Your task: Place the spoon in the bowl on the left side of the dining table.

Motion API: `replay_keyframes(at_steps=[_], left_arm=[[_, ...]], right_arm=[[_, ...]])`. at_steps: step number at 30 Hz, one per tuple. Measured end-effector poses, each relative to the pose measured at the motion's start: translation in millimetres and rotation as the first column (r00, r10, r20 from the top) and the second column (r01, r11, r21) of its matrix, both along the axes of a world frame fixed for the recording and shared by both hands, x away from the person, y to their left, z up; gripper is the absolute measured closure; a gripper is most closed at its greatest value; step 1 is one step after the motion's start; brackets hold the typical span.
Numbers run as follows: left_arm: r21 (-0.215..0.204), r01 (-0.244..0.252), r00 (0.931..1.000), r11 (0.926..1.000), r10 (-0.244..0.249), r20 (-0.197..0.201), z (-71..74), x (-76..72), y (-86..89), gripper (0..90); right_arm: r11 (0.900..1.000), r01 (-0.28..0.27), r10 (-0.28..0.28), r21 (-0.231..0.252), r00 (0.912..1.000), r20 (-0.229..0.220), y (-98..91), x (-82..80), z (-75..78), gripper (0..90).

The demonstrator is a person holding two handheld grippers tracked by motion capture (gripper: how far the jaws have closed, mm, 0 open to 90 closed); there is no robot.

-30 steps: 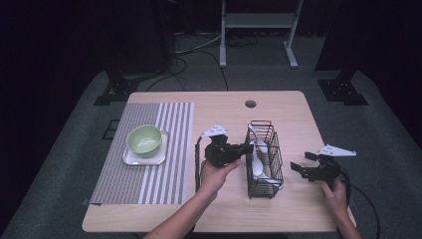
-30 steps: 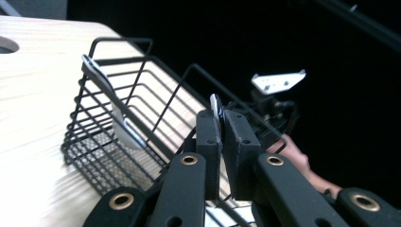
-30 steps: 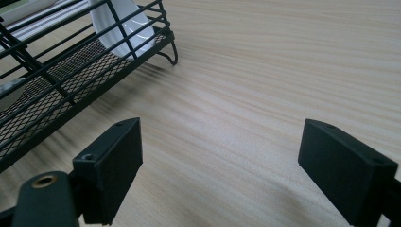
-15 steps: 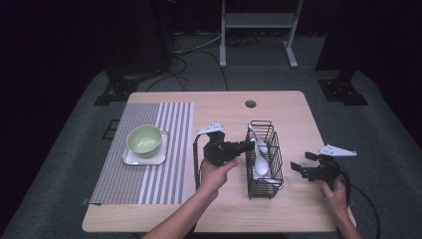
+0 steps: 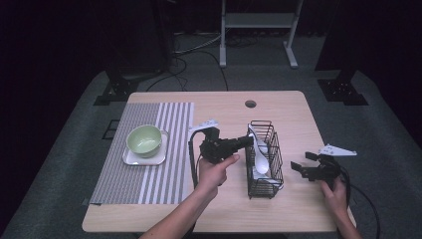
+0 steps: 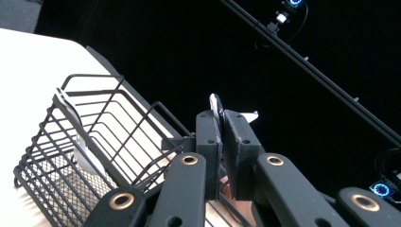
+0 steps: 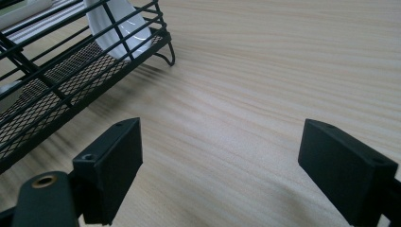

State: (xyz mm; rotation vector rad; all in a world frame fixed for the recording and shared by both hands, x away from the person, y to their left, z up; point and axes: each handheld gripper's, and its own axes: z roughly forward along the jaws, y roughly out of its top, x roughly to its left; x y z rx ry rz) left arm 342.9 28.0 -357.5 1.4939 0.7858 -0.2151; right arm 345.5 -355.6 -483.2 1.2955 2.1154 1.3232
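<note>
a: where's the spoon (image 5: 260, 155) right now?

b: it's in the black wire basket (image 5: 272, 185) near the middle of the table (image 5: 278, 109), leaning with its bowl low in the basket and its handle up over the rim on the basket's left side.

a: and the left gripper (image 5: 247, 141)?

b: it's reaching in from the left of the basket, jaws clamped tight on the handle end of the spoon. in the left gripper view you can see the thin white handle (image 6: 215, 108) pinched between the two black pads (image 6: 235, 137), sticking out a little past their tips, with the basket (image 6: 90, 142) just beside them.

a: the right gripper (image 5: 302, 163)?

b: it's on the table to the right of the basket, apart from it, jaws spread wide with nothing between them. in the right gripper view there's bare wood between the pads (image 7: 118, 156), and the basket's corner (image 7: 161, 40) with the white spoon bowl (image 7: 120, 26) sits ahead and to the left.

a: anything else on the table?

b: a green bowl (image 5: 145, 139) on a small white plate (image 5: 134, 159), sitting on a striped mat (image 5: 149, 184) at the left, well apart from the basket.
</note>
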Motion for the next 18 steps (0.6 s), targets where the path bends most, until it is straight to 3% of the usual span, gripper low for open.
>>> replay_keyframes(at_steps=[18], left_arm=[[-0.030, -0.038, 0.9989, 0.9988, 0.037, -0.028, 11.9, 5.1, 11.6, 85.8]], right_arm=[[0.9999, 0.009, -0.009, -0.004, 1.0000, -0.003, 0.3, 0.1, 0.0, 13.4]])
